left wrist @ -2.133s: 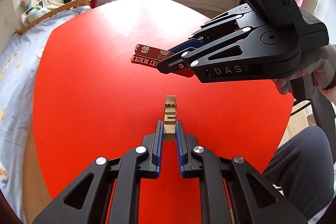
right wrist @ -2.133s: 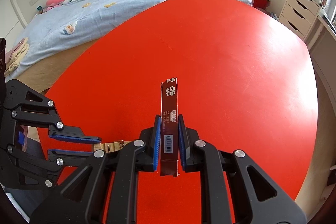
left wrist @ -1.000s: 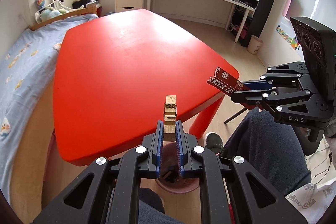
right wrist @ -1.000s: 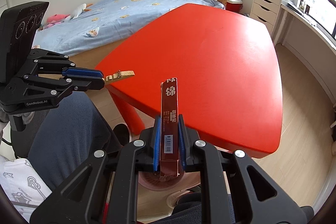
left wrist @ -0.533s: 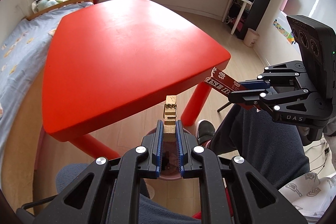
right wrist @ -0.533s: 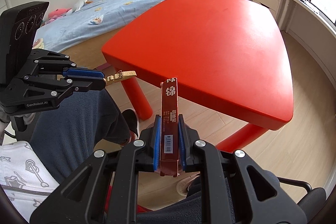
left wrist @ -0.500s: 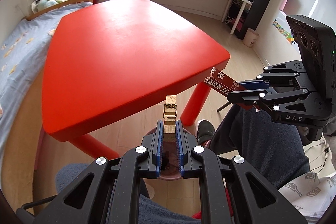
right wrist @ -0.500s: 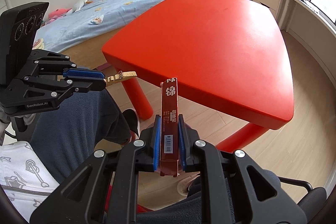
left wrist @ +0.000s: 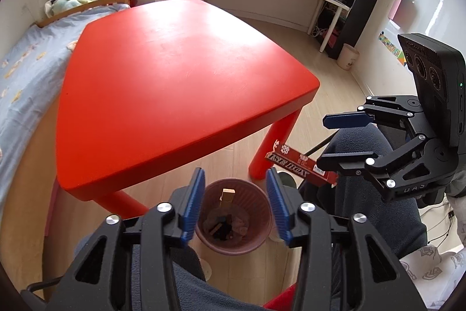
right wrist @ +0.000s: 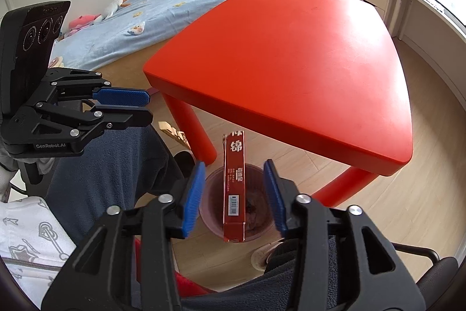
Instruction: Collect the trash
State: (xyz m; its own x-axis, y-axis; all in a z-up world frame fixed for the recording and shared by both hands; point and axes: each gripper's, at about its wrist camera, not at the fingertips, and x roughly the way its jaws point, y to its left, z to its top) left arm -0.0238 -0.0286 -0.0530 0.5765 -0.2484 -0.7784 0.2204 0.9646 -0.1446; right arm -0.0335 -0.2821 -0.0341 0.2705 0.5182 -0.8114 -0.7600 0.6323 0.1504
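Red table (left wrist: 174, 83), top bare; bed and desk behind. Below its near corner, on the wood floor: pinkish waste bin (left wrist: 233, 223), partly filled with dark scraps.

Right gripper (right wrist: 233, 194): jaws opening, pads clear of the red carton (right wrist: 234, 188), which hangs loose between them directly above the bin mouth, long axis upright. Nothing gripped.

Left gripper (left wrist: 233, 200): jaws opening too, nothing pressed between pads. Wooden clothespin (left wrist: 226, 196) in free fall inside the bin rim.

Handling, judged: carton light, thin card, likely empty, crushable on broad faces; best pinched across narrow sides near mid-length. Clothespin light, stiff, small; best pinched across flat wooden sides, clear of the spring.
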